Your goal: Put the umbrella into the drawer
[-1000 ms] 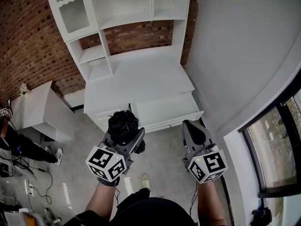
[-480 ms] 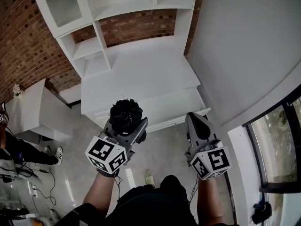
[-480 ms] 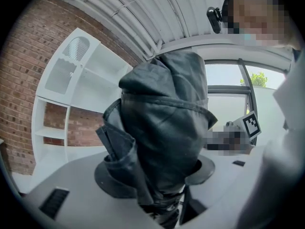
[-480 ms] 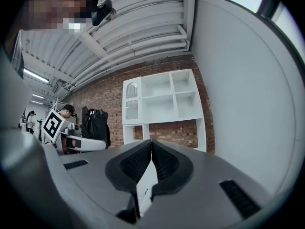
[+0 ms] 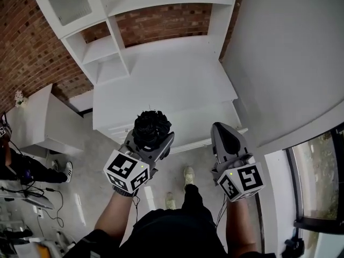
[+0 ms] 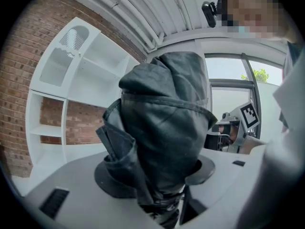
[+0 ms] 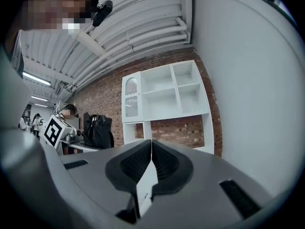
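In the head view my left gripper (image 5: pixel 154 143) is shut on a folded black umbrella (image 5: pixel 152 129), which stands upright between the jaws. The umbrella (image 6: pixel 164 137) fills the left gripper view, its fabric bunched between the two dark pads (image 6: pixel 112 179). My right gripper (image 5: pixel 228 142) is shut with nothing in it; its jaws meet along one line (image 7: pixel 151 151). Both grippers hang over the front edge of the white desk (image 5: pixel 161 85). The drawer (image 5: pixel 201 123) at the desk's right front looks pulled out, just ahead of the right gripper.
A white hutch with open shelves (image 5: pixel 102 50) stands on the desk against a brick wall (image 5: pixel 32 52). A low white cabinet (image 5: pixel 40 125) is at the left, with a person (image 5: pixel 21 168) and floor cables beyond. A white wall (image 5: pixel 290 63) closes the right side.
Both grippers have moved forward toward the desk, which now lies closer under them. The umbrella stays held upright in the left gripper; the right jaws stay shut.
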Demonstrator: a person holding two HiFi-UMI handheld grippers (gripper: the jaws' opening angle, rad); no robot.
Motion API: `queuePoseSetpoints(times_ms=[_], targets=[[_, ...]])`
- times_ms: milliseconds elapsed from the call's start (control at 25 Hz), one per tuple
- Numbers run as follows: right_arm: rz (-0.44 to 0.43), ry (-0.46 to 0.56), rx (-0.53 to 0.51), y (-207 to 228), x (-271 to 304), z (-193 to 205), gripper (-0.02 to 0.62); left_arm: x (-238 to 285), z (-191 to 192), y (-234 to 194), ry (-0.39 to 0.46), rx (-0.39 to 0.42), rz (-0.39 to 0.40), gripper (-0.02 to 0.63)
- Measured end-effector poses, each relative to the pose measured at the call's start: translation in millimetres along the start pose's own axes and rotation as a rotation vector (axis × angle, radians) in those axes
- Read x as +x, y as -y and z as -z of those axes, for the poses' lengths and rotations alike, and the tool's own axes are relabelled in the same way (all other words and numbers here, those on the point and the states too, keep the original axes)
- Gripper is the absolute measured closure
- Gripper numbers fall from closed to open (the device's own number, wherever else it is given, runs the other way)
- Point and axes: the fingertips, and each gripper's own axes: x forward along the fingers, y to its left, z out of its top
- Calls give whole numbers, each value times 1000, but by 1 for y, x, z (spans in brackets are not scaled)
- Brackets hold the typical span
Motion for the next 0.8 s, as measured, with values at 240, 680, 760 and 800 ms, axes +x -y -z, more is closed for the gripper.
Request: queuePoseSetpoints(times_ms=[240, 680, 760, 800], targets=[[-66, -14, 22, 27, 56, 6, 591, 44, 16, -31, -43, -4, -13, 362], [-134, -98, 60, 88, 135, 67, 591, 138, 92, -73, -172, 15, 1, 362], [-139, -120, 66, 97, 144, 82, 591, 152, 108, -78, -197, 6, 9, 362], [-141, -131, 69, 102, 148, 89, 591, 159, 117, -81, -209, 1, 12, 362]])
